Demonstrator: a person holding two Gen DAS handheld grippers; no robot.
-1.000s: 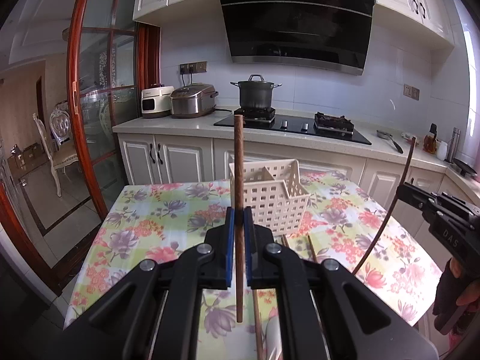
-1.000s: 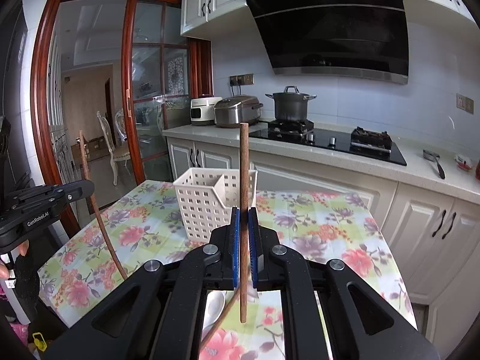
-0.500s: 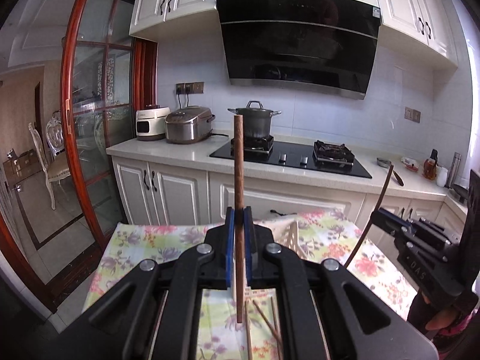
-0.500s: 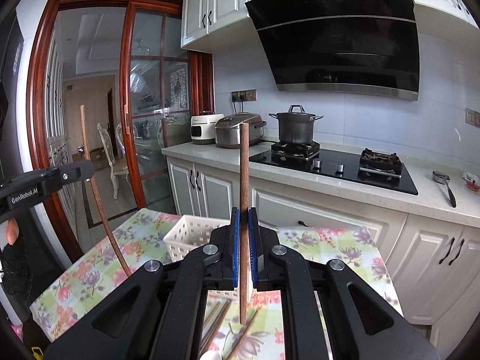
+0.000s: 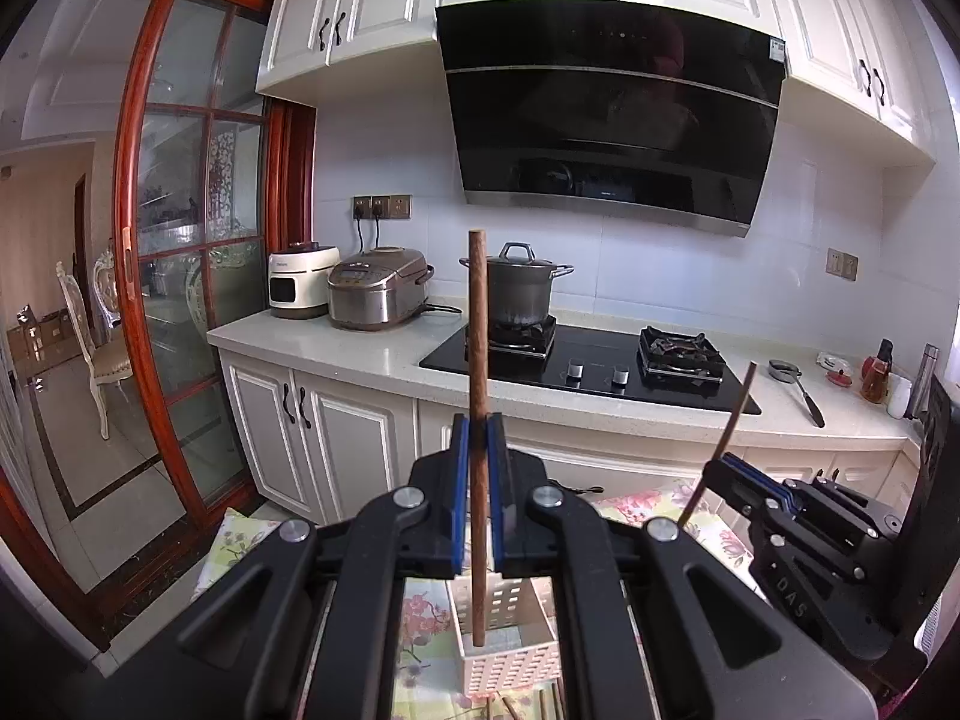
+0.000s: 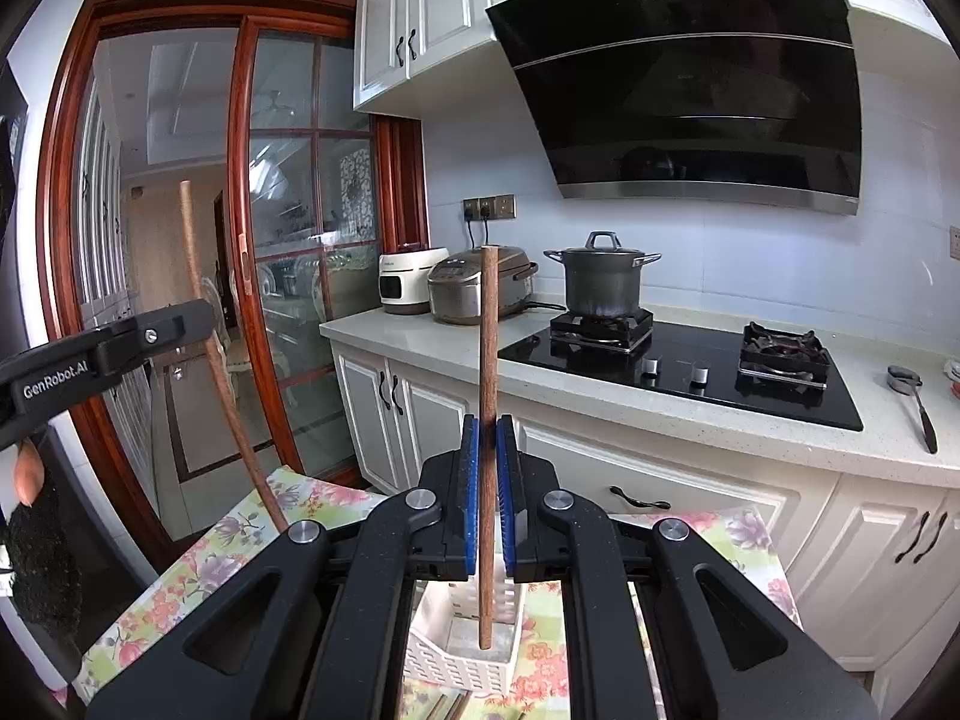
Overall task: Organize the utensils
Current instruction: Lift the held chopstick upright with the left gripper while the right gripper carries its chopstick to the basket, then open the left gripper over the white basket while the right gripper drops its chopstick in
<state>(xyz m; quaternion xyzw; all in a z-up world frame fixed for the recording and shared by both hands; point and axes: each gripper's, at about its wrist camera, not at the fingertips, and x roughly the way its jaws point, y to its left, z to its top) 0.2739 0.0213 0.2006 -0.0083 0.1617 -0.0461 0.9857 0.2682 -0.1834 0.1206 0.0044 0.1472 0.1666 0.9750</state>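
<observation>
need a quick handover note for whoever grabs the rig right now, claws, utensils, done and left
Left claw: shut on a brown chopstick, held upright.
Right claw: shut on a second chopstick, also upright.
Both sticks hang above the white slotted basket on the floral tablecloth; neither is inside yet.
Left to do: lower and release both into the basket, then collect the loose chopsticks lying on the cloth beside it.

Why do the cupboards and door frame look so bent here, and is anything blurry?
Left wrist view: the fisheye lens bows the door frame, with black corners; the range hood mirrors the room; the chopstick looks sharp. Right wrist view: same bowing; daylight is even, its chopstick crisp.
</observation>
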